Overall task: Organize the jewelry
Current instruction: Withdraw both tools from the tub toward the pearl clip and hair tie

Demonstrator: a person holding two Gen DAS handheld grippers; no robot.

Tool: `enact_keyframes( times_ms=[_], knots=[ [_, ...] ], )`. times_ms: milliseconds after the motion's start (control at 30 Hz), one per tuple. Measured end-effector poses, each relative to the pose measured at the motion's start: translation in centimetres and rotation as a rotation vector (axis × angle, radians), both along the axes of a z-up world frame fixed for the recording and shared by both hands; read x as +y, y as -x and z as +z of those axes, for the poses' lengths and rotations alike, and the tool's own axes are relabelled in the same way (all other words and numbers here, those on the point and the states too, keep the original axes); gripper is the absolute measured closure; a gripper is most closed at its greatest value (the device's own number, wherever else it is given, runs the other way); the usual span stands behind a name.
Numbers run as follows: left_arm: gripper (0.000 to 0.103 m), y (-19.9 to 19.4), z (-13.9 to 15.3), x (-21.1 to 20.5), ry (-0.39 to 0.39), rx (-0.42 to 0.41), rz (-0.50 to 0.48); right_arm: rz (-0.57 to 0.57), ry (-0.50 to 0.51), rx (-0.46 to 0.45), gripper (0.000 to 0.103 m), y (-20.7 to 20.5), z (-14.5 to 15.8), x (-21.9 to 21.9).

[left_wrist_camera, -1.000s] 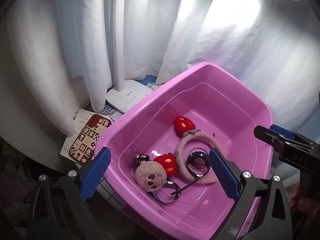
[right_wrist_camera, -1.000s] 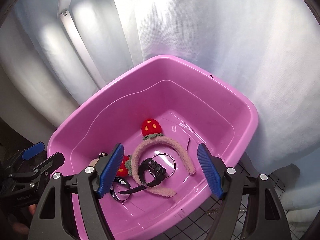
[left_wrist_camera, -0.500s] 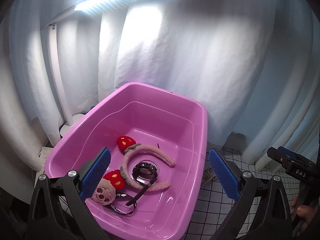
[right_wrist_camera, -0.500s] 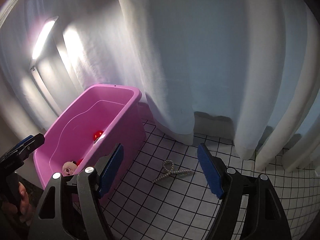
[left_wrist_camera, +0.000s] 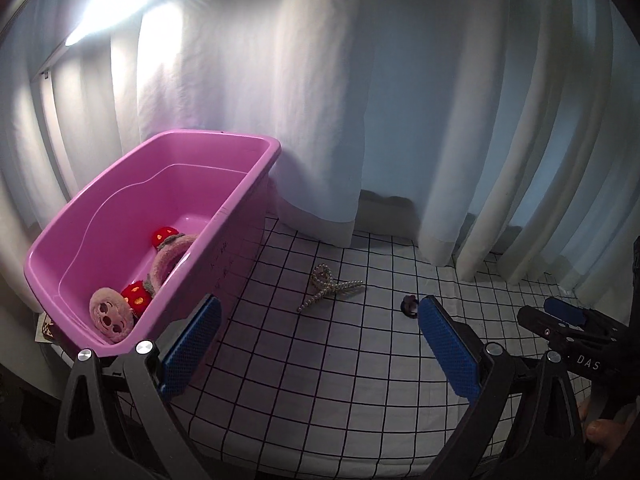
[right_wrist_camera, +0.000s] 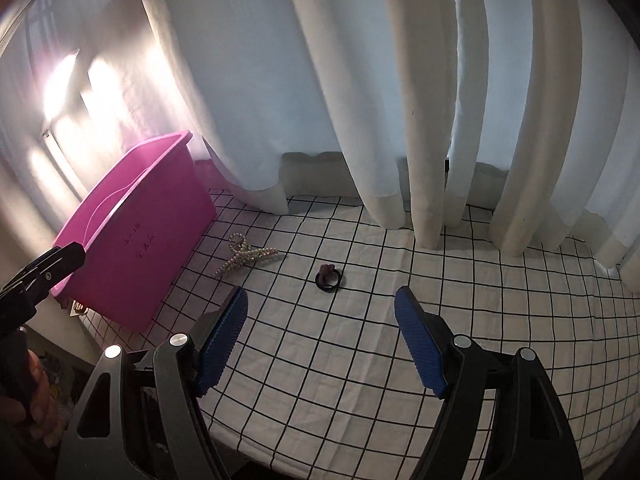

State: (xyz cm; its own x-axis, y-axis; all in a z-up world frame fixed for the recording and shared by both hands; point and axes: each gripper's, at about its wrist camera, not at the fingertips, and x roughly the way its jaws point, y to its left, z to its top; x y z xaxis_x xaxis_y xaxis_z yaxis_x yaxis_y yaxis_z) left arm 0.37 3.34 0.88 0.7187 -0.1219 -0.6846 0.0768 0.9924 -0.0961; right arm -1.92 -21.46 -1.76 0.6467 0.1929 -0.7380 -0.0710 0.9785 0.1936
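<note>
Both grippers have swung away from the pink tub [left_wrist_camera: 256,168] toward the checked surface [right_wrist_camera: 360,344]. Left gripper [left_wrist_camera: 318,344] and right gripper [right_wrist_camera: 321,338] hover level, jaws wide apart, holding nothing. Ahead lie a pearl hair claw [right_wrist_camera: 246,258] beside the tub and a dark ring [right_wrist_camera: 329,278], near each other.

Open grid cloth [right_wrist_camera: 360,360] ahead of both grippers, jaws wide, nothing between the pads. Loose on it: pearl hair claw [right_wrist_camera: 246,258] just beside the pink bin [right_wrist_camera: 132,264], dark hair tie [right_wrist_camera: 330,278] further right, apart from it with bare cloth between. Bin wall blocks the left side; curtain [right_wrist_camera: 380,100] hems touch the cloth along the back. Bin [left_wrist_camera: 256,152] mouth is open from above; plush headband [left_wrist_camera: 168,256] lies at its near end.
</note>
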Motion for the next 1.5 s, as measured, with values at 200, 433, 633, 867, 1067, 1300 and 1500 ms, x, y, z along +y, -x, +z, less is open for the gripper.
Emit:
enact_keyframes(
  times_ms=[200, 433, 633, 867, 1067, 1300, 1500],
  knots=[
    [0.006, 0.4, -4.1, -2.4, -0.028, 0.069, -0.016, 0.016, 0.002, 0.030, 0.030, 0.5, -3.2, -1.0],
    [0.006, -3.3, -9.1, -2.8, -0.052, 0.150, -0.059, -0.019, 0.021, 0.080, 0.030, -1.6, -7.0, -0.4],
    [0.006, -7.5, -12.8, -2.5, -0.049, 0.180, -0.097, -0.058, 0.045, 0.106, 0.030, -4.3, -9.9, 1.0],
    [0.006, -11.3, -15.6, -1.7, -0.073, 0.202, -0.088, -0.065, 0.016, 0.106, 0.030, -8.1, -12.4, 2.9],
    [0.006, -12.8, -17.8, -1.7, -0.080, 0.199, -0.069, -0.043, 0.034, 0.091, 0.030, -10.4, -14.3, 3.7],
    [0.006, -14.2, -19.4, -1.7, -0.093, 0.194, -0.063, -0.032, 0.060, 0.078, 0.030, -11.9, -15.6, 4.2],
    [0.006, -15.5, -20.2, -1.1, -0.066, 0.230, -0.054, -0.036, 0.110, 0.074, 0.030, -13.1, -15.6, 4.6]
  ],
)
